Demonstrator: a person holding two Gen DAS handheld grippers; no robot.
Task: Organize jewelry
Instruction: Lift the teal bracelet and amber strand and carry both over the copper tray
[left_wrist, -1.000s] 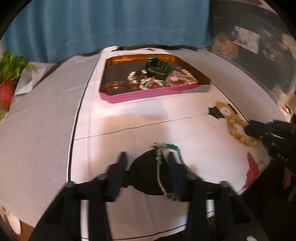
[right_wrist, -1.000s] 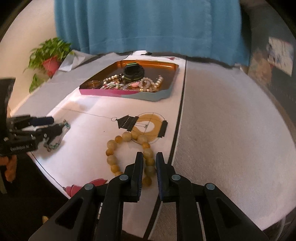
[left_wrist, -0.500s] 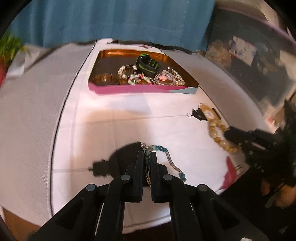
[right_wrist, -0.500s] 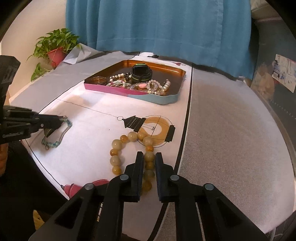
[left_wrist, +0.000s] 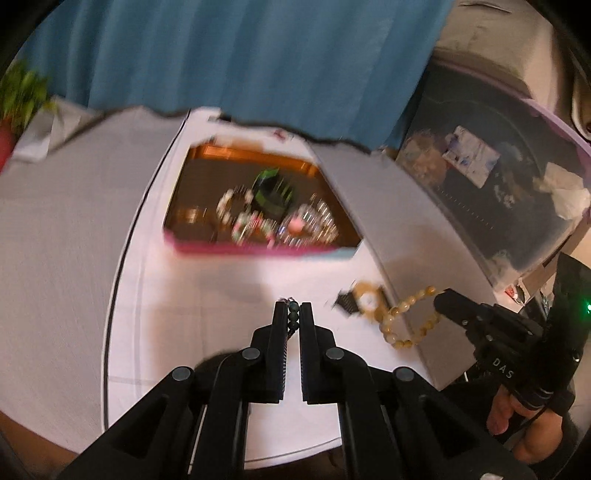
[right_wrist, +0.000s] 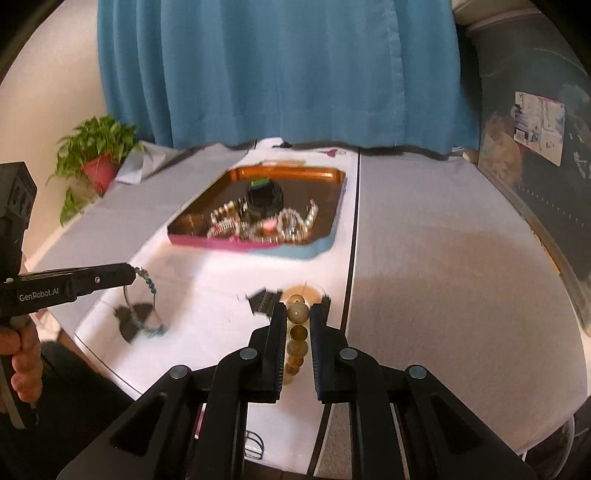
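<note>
Both bracelets up, tray next

Our left claw (left_wrist: 294, 309) is clamped on the teal bead bracelet (right_wrist: 147, 283), right claw (left_wrist: 445, 301) pinched on the amber bead bracelet (right_wrist: 298, 314), both dangling clear of the white surface (right_wrist: 207, 280) so we can probably carry them to the jewelry tray (right_wrist: 325, 243) by the blue curtain (right_wrist: 280, 74).

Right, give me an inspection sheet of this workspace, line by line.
Surface: table under white and grey cloth.
Job's things: teal bead bracelet and amber bead bracelet, both lifted; tray holding assorted jewelry.
Clutter: nothing seen.
Grippers: left gripper shut on the teal bead bracelet; right gripper shut on the amber bead bracelet.
Cables: nothing seen.
Surroundings: blue curtain, potted plant.
</note>
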